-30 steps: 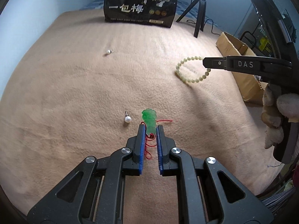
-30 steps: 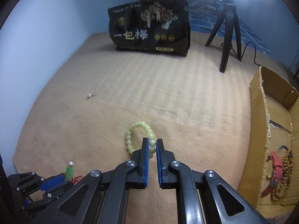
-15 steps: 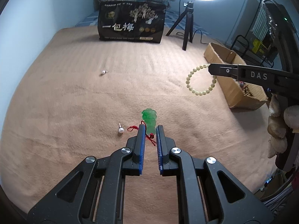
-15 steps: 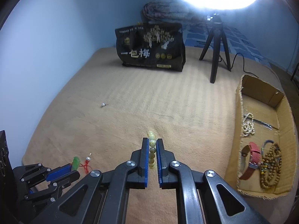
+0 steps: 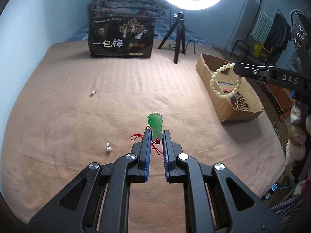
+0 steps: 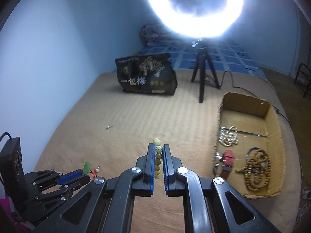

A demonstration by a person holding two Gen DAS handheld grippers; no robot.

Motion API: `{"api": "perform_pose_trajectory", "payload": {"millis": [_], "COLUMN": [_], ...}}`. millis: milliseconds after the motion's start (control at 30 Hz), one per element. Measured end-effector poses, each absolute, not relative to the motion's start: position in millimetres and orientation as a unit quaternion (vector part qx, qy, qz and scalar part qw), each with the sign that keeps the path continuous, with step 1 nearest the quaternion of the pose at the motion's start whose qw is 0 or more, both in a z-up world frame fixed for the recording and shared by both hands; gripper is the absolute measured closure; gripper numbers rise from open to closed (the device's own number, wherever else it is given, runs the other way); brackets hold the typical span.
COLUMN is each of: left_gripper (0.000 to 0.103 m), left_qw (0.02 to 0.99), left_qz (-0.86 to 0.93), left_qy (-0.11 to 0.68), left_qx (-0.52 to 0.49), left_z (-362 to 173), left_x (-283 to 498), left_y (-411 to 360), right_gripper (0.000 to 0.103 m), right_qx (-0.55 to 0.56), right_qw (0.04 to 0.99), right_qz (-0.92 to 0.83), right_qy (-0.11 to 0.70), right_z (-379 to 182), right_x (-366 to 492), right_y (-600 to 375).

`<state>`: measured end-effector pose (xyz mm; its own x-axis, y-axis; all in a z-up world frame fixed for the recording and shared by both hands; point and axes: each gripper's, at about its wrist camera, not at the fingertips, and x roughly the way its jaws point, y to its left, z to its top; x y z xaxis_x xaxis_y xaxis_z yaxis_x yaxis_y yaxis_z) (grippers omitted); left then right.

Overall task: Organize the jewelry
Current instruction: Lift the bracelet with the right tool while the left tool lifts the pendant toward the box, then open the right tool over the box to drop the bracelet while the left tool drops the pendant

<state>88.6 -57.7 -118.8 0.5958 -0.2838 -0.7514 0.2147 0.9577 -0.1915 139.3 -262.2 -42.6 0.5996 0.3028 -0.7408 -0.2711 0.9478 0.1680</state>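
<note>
My left gripper [image 5: 156,133] is shut on a green jade pendant [image 5: 155,125] with a red cord [image 5: 153,145], held above the tan blanket [image 5: 97,116]. My right gripper [image 6: 158,147] is shut on a pale yellow bead bracelet [image 6: 157,155]; in the left wrist view the bracelet [image 5: 225,81] hangs in the air in front of the cardboard box [image 5: 223,104]. In the right wrist view the box [image 6: 272,136] holds several pieces of jewelry, and my left gripper [image 6: 85,171] shows low at the left.
Two pearl earrings lie on the blanket, one near [image 5: 108,148] and one far [image 5: 93,92]. A black bag [image 5: 120,38] and a ring-light tripod [image 5: 178,38] stand at the back. The blanket's edge drops off at the right.
Both grippers have risen from the blanket with their pieces. The right gripper has carried the bracelet to the right, toward the box. The pendant's cord now hangs free.
</note>
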Motion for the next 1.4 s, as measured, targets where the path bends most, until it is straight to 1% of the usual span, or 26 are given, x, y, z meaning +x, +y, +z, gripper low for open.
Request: {"api": "perform_pose_trajectory", "payload": {"millis": [233, 633, 1033, 1400], "left_gripper": [0.093, 0.093, 0.093, 0.093], "left_qw": [0.896, 0.899, 0.899, 0.894], "left_qz": [-0.158, -0.198, -0.233, -0.254], "left_qy": [0.414, 0.39, 0.371, 0.369], "left_qx": [-0.037, -0.029, -0.017, -0.003], "left_z": [-102, -76, -57, -56], "left_x": [97, 119, 154, 198], "left_y": [-79, -129, -184, -236], "right_gripper": [0.098, 0.098, 0.098, 0.098], "right_qx": [0.041, 0.068, 0.087, 0.101], "right_qw": [0.907, 0.919, 0.921, 0.915], "right_qz": [0.133, 0.094, 0.066, 0.056], "right_qy": [0.398, 0.378, 0.374, 0.386], "right_z": [-23, -6, -5, -19], "right_x": [131, 123, 120, 128], "right_y": [-302, -359, -401, -421]}}
